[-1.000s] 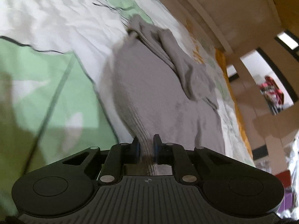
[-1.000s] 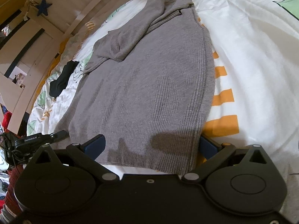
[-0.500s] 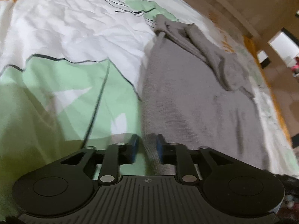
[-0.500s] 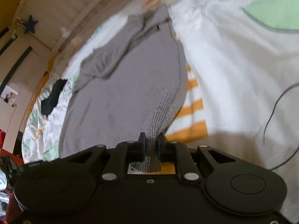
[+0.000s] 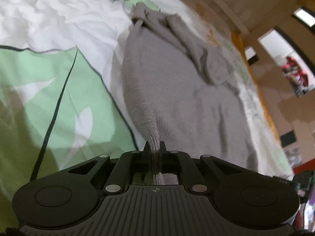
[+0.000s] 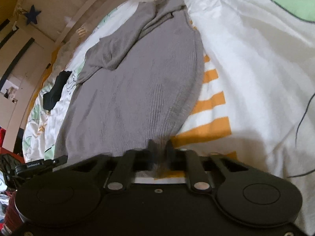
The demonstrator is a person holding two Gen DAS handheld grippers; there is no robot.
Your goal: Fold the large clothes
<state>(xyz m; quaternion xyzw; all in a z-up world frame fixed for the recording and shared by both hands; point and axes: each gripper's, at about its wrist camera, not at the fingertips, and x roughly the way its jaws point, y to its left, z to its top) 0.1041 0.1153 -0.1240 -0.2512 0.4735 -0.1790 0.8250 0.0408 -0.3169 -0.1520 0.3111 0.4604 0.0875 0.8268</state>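
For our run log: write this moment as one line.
left gripper: shut on sweater hem | right gripper: shut on hem | sweater: on bed

A white bedsheet (image 6: 246, 63) covers the bed, printed with green patches (image 5: 39, 90) outlined in dark lines and a set of orange stripes (image 6: 208, 102). A small black cloth (image 6: 56, 90) lies on the sheet near its far edge. Beyond that edge stands a pale wooden bed rail (image 6: 65, 17), and above the rail a dark blue star (image 6: 32, 16) is fixed to the wall.
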